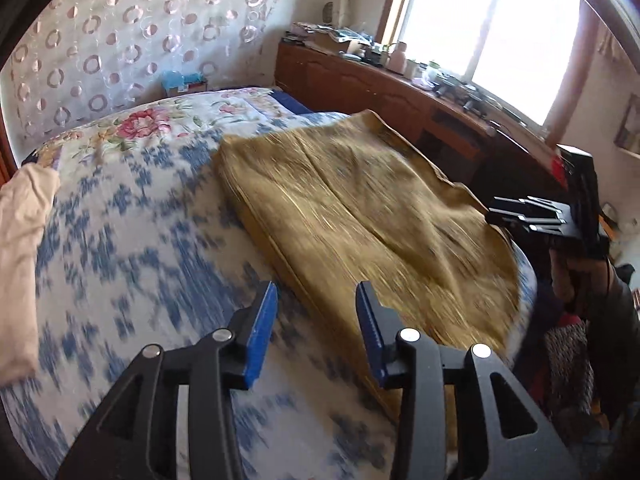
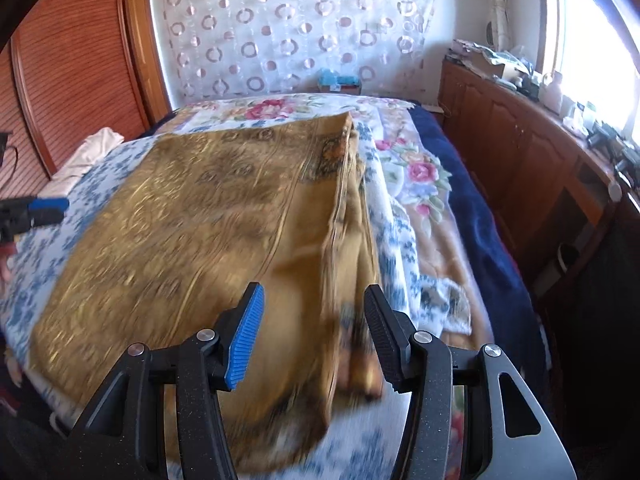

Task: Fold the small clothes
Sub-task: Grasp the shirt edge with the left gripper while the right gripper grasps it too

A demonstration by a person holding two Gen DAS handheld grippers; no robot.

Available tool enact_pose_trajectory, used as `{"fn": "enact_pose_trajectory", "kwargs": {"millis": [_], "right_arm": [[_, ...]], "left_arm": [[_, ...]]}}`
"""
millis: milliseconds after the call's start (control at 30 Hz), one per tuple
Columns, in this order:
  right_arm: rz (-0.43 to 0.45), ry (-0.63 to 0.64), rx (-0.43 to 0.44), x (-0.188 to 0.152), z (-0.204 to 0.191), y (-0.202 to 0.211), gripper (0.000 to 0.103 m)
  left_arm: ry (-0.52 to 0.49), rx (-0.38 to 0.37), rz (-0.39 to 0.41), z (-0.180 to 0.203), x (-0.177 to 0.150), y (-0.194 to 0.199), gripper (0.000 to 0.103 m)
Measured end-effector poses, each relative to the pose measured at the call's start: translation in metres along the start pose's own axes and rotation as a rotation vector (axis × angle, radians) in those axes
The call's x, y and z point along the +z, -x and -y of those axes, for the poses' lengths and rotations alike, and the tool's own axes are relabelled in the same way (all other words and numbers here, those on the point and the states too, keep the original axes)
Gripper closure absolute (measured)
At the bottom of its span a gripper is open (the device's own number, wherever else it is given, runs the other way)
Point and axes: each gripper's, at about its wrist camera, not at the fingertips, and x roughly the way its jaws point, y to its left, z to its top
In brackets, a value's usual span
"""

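Seemingly free, gold cloth (image 2: 208,216) lies beneath right claw (image 2: 312,332).

Motion-blurred: golden cloth (image 2: 208,216) ahead of jaws, bedspread (image 1: 132,232) print. Cut off left: cream garment (image 1: 20,264).

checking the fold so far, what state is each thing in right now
gold cloth: folded, lying flat on the bed, not gripped
left gripper: jaws open, empty
right gripper: jaws open, empty
cream garment: lying loose at the bed's edge
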Motion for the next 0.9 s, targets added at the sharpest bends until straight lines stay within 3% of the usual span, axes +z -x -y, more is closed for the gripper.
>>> {"fn": "enact_pose_trajectory", "kwargs": {"millis": [333,400,500,533,700,900], "right_arm": [[-0.010,-0.030,-0.023,-0.023,-0.008,0.010,0.053],[-0.021,-0.033,-0.009,-0.023,-0.008,0.006,0.064],[-0.017,-0.023,0.025,-0.024,-0.010,0.008,0.095],[-0.008,-0.016,0.027,-0.024,-0.010,0.010,0.097],[0.061,-0.003,-0.035,-0.023,-0.007,0.029,0.100],[0.035,-0.087,-0.001,-0.032,0.007,0.022,0.100]], "left_arm": [[0.032,-0.089,-0.001,0.032,-0.042,0.021,0.058],[0.027,-0.080,-0.007,0.034,-0.046,0.019,0.057],[0.025,-0.081,-0.019,0.037,-0.049,0.014,0.056],[0.027,-0.085,-0.022,0.038,-0.051,0.012,0.055],[0.034,-0.107,-0.051,0.043,-0.057,0.005,0.054],[0.018,-0.117,-0.106,0.050,-0.065,-0.007,0.054]]}}
